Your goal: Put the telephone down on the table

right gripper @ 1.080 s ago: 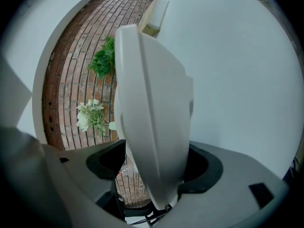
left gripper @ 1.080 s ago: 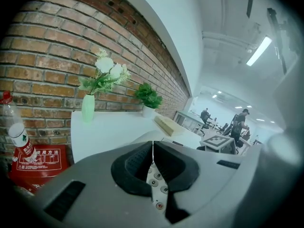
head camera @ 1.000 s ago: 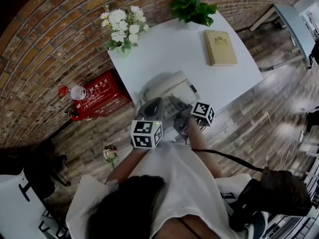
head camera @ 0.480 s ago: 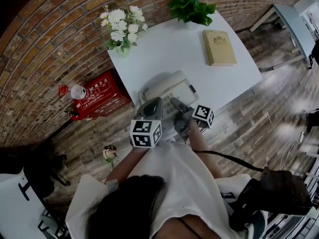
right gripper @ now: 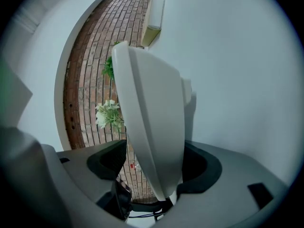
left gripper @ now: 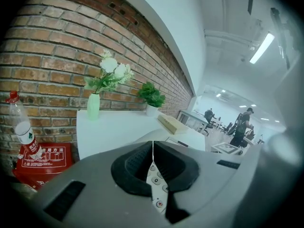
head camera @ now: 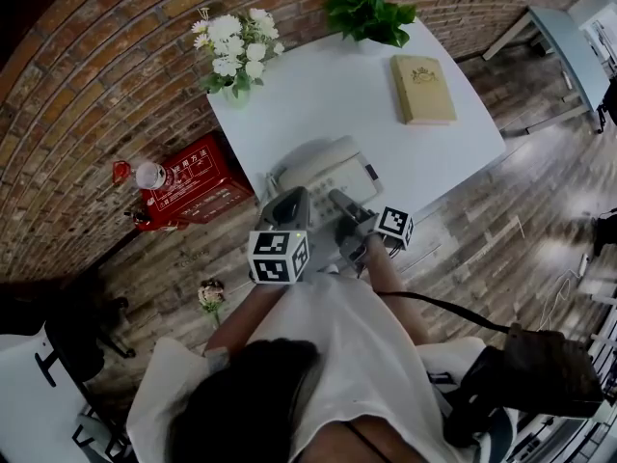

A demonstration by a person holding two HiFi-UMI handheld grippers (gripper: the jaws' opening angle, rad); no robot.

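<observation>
A white telephone (head camera: 318, 167) sits at the near left corner of the white table (head camera: 328, 95). My right gripper (head camera: 339, 204) is at its near edge. In the right gripper view the jaws (right gripper: 156, 175) are shut on the telephone's white body (right gripper: 152, 118), which fills the gap between them. My left gripper (head camera: 294, 204) hovers beside it over the phone's near left side. Its jaws (left gripper: 152, 163) are pressed together, and only a thin slit shows the telephone's keypad (left gripper: 156, 182) below.
A vase of white flowers (head camera: 234, 51), a green plant (head camera: 369, 13) and a tan book (head camera: 424, 90) stand on the table's far half. A red box (head camera: 193, 186) and a bottle (head camera: 149, 175) lie on the floor by the brick wall. People stand far off (left gripper: 242, 125).
Both grippers and the telephone have barely shifted. The right gripper's marker cube has drifted slightly toward me. The grip looks the same.
</observation>
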